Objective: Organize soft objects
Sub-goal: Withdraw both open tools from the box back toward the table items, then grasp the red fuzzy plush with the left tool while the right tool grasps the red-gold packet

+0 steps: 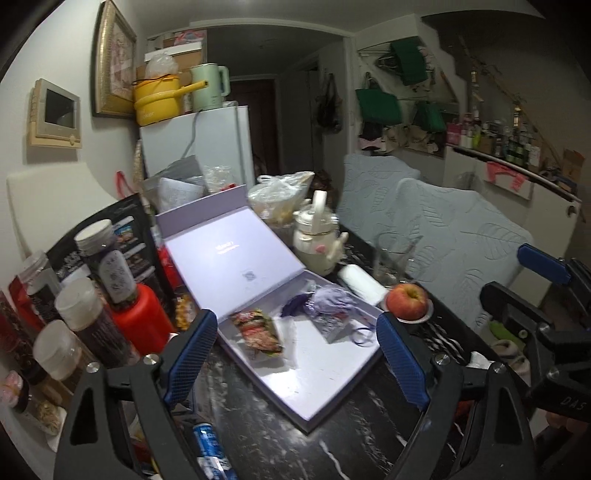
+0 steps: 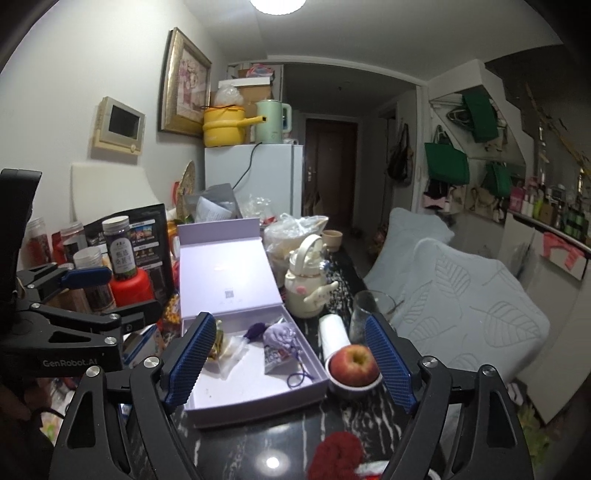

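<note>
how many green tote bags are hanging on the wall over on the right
3. One green bag hangs highest, one lower left, one lower right. More may be hidden.

White walls (image 2: 92,55); a round ceiling lamp (image 2: 277,5) was lit. A gilt-framed picture (image 2: 184,83) hung beside a small wall panel (image 2: 120,123). A white fridge (image 2: 258,177) stood against the wall, next to a dark hallway ending in a brown door (image 2: 330,166). Pale leaf-patterned cushions (image 2: 461,295) lay right of the black marbled table (image 1: 369,424). Green bags (image 2: 445,162) hung on the right wall.
</note>
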Demonstrator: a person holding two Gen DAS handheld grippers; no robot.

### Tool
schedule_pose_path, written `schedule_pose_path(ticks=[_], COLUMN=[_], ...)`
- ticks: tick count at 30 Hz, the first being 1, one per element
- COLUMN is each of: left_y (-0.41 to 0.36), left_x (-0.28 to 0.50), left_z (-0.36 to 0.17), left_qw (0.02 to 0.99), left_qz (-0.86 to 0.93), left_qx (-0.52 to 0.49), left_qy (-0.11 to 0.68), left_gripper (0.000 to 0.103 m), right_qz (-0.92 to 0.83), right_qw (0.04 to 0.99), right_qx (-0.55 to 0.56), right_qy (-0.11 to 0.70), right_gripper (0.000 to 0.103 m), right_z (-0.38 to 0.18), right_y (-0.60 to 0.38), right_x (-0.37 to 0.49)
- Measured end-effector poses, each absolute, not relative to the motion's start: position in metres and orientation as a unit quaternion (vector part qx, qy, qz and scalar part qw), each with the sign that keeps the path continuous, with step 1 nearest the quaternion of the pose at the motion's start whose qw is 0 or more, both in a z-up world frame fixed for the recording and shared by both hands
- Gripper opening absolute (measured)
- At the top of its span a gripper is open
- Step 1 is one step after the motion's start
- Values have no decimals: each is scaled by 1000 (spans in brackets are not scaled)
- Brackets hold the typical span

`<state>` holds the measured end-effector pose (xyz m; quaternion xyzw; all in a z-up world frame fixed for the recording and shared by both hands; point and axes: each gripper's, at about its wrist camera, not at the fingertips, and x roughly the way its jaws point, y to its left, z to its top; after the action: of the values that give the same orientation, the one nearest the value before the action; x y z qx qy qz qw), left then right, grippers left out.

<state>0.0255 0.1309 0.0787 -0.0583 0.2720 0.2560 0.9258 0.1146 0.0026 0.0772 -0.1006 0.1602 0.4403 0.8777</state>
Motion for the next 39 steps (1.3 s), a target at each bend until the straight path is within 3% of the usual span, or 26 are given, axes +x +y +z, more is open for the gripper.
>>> schedule_pose_path(ticks=[21,39], left_y=[65,25], left_x=[36,79], left_z=[27,-25], left_qw=[938,921], left_qz=[125,63], left_qx=[-45,-69], left_qy=[320,378], left_gripper=[89,89], right_qz=[393,329], right_qw=[887,898], right_qx=[-101,-70], right_qy=[220,284], right_gripper=[85,85], right_z=[26,-26], right_y=[-72,-132], right_x=[81,103])
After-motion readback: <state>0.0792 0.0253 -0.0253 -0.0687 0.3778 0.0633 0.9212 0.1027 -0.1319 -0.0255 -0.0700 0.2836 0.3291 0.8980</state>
